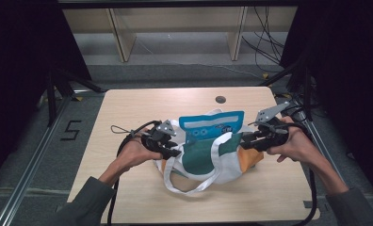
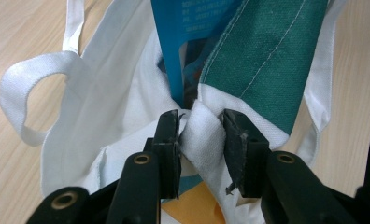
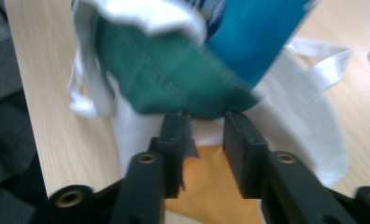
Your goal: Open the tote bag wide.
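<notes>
From the high view, the tote bag [image 1: 208, 157] sits mid-table, a bit toward the person's edge, with the left gripper [image 1: 173, 151] at its left side and the right gripper [image 1: 245, 141] at its right, each at the bag's mouth. A blue packet [image 1: 212, 126] is standing up out of the opening, so I'd say it's only partly in; the top half is sticking out. The white straps [image 1: 189, 188] flop loose toward the near edge. In the left gripper view, the left gripper [image 2: 201, 133] is clamped on a bunched fold of the bag's white rim, pads pressing it from both sides, with the green panel [image 2: 262, 51] and the packet [image 2: 188, 28] right behind. The right gripper view is blurry: the right gripper [image 3: 205, 128] has its jaws either side of the rim where green meets white, but I can't tell if they actually pinch it. My guess is the mouth is held open okay, and what's left is getting the packet fully down inside.
</notes>
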